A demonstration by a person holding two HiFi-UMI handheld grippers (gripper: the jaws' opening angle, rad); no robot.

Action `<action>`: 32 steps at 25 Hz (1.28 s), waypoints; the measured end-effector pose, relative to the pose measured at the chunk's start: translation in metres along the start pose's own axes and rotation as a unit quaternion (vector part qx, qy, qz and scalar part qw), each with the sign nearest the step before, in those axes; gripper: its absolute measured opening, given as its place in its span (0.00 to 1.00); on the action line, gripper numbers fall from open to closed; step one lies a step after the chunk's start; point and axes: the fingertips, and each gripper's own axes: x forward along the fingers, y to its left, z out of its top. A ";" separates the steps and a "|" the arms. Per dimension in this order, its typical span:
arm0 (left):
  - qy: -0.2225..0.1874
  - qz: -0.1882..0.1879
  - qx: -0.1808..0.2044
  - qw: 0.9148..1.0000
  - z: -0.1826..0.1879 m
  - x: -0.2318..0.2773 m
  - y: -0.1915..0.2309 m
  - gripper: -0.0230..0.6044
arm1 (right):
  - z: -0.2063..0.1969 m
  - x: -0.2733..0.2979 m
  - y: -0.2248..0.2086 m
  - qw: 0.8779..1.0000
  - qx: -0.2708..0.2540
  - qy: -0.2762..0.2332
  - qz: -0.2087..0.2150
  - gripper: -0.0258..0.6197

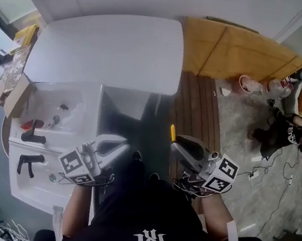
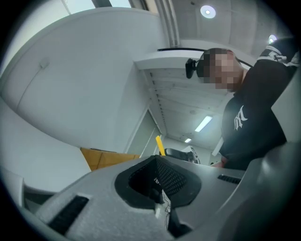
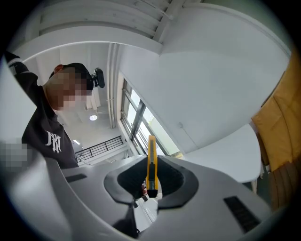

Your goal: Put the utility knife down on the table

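Here the right tool (image 3: 151,184) is clamped on the yellow utility knife (image 3: 151,160), close to the person's body and well short of the white desk (image 1: 110,50). The left tool (image 2: 159,181) is closed on nothing. Best to reach forward, lay the knife flat on the desk, then release gently.
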 end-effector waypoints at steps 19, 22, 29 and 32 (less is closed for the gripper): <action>-0.003 -0.039 -0.017 0.999 0.031 0.043 0.143 0.04 | 0.051 0.099 -0.116 1.000 0.002 0.007 -0.024 0.12; 0.005 -0.011 -0.023 1.000 0.029 0.059 0.173 0.04 | 0.071 0.109 -0.153 1.000 0.011 -0.004 -0.008 0.12; 0.009 0.039 -0.024 0.999 0.059 0.138 0.235 0.04 | 0.132 0.120 -0.232 0.999 0.017 0.005 0.042 0.12; 0.011 0.048 -0.028 0.998 0.062 0.172 0.253 0.04 | 0.152 0.125 -0.264 0.998 0.025 0.009 0.064 0.12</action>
